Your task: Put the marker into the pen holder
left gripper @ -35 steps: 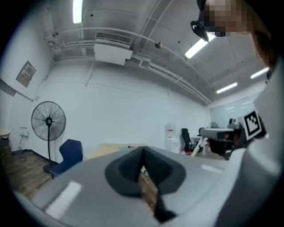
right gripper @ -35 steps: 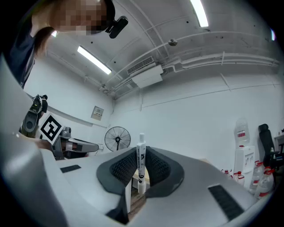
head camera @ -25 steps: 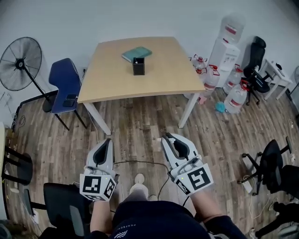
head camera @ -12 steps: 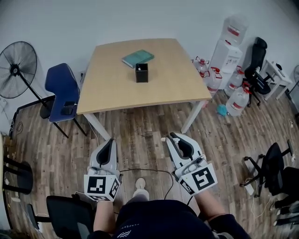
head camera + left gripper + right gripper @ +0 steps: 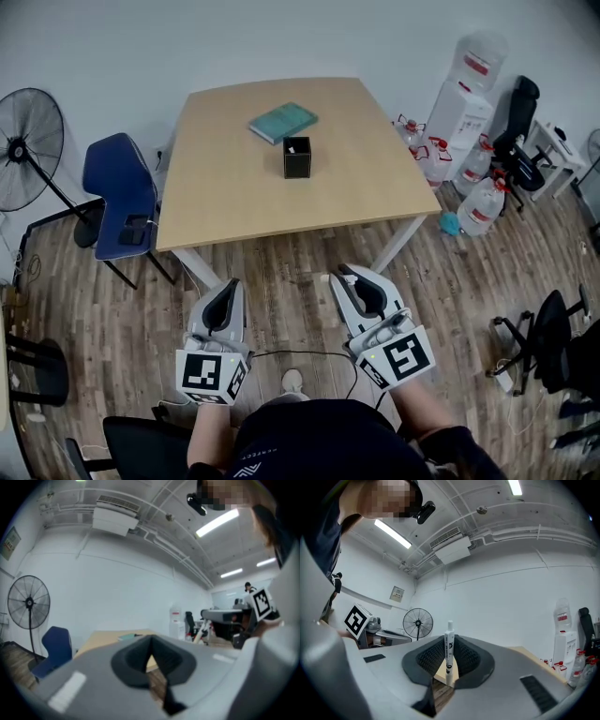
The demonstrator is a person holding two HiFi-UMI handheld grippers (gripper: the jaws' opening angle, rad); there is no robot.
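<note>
A black square pen holder (image 5: 297, 157) stands near the middle of the wooden table (image 5: 225, 187), just in front of a teal book (image 5: 283, 122). My right gripper (image 5: 349, 275) hangs over the floor short of the table's near edge, shut on a white marker (image 5: 449, 653) that stands upright between its pads. The marker's tip is just visible at the jaws in the head view. My left gripper (image 5: 225, 291) is beside it over the floor, shut with nothing in it. In the left gripper view the table (image 5: 101, 641) shows beyond the closed jaws.
A blue chair (image 5: 117, 197) and a standing fan (image 5: 23, 150) are left of the table. A water dispenser (image 5: 459, 108) and water jugs (image 5: 483, 202) stand to its right, with black office chairs (image 5: 553, 342) further right. A cable runs across the floor by my feet.
The view has moved closer to the table. Both grippers have shifted slightly forward and still hang over the floor; the marker stays in the right gripper.
</note>
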